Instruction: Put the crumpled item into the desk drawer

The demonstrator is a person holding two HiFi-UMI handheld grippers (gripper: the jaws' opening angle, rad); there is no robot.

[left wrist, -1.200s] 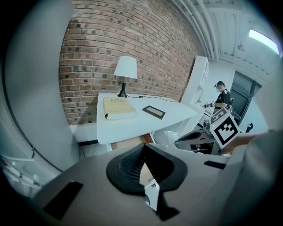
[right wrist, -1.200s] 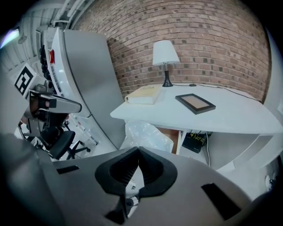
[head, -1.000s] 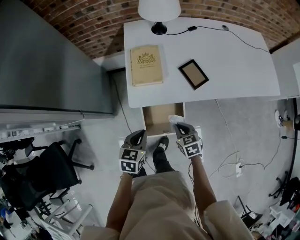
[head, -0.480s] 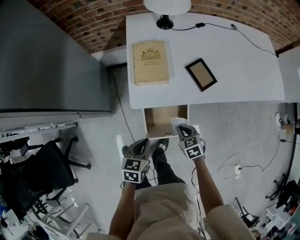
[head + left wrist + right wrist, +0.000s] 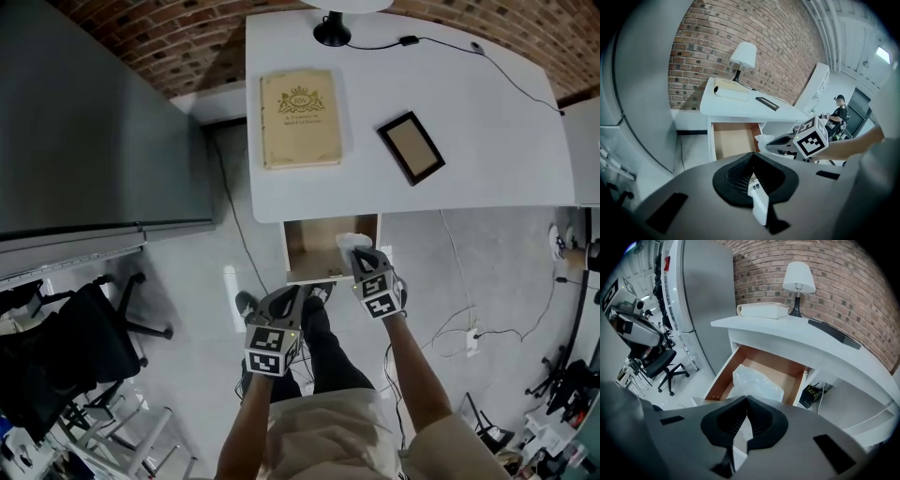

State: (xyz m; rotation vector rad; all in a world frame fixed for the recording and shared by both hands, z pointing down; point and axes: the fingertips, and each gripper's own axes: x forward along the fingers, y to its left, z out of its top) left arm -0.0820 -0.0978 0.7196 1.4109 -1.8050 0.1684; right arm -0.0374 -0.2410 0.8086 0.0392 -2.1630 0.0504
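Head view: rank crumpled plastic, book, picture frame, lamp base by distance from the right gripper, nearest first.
1. crumpled plastic, held by the right gripper
2. picture frame, right on the desk
3. book, left
4. lamp base, far edge

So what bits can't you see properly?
- Lamp: in the head view, the top edge cuts off most of its shade.
- Crumpled plastic bag: in the right gripper view, its bottom is hidden behind the right claw.
- Book: in the head view, the cover print is too small to read.
- Drawer: in the head view, the bag and claw hide its right front corner.
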